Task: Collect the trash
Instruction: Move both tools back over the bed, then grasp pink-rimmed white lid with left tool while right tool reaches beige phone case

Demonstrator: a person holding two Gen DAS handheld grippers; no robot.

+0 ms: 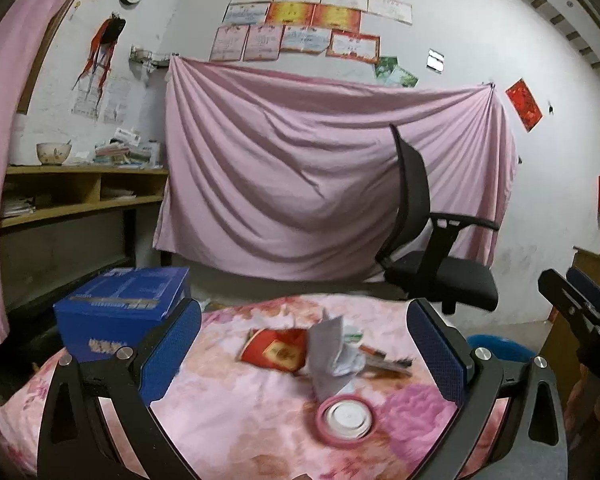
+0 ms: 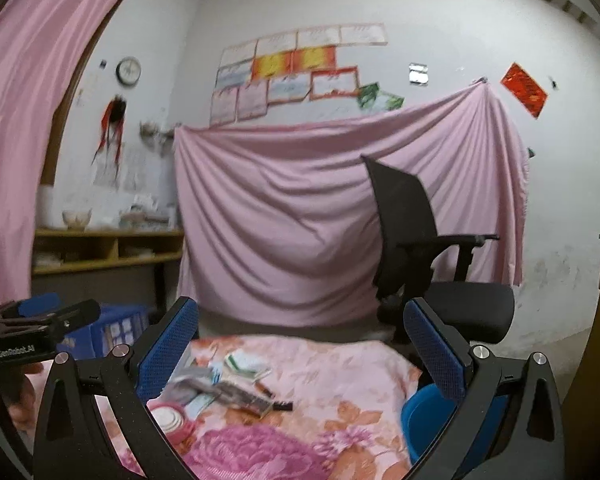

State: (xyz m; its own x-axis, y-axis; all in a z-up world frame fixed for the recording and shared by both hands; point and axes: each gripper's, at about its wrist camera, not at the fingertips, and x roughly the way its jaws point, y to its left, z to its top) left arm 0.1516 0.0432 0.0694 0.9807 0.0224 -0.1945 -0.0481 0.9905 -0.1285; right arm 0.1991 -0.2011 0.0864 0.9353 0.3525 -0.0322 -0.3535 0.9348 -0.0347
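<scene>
Lying ahead of the left gripper [image 1: 304, 354], between its spread fingers, the trash sits on a floral cloth [image 1: 236, 412]: a red packet [image 1: 274, 350], crumpled paper [image 1: 332, 350] and a pink-rimmed lid [image 1: 346, 418] (nearest). Both jaws stand apart, empty. The right gripper [image 2: 300, 364] has a blue bin [image 2: 424, 420] by its right finger.

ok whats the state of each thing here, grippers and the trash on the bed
left gripper: open, empty
right gripper: open, empty
red packet: flat on the blanket, untouched
crumpled paper: upright heap beside the red packet
tape roll: lying flat
blue box: closed, at the bed's left edge
blue bin: beside the bed, contents hidden
chair: empty
</scene>
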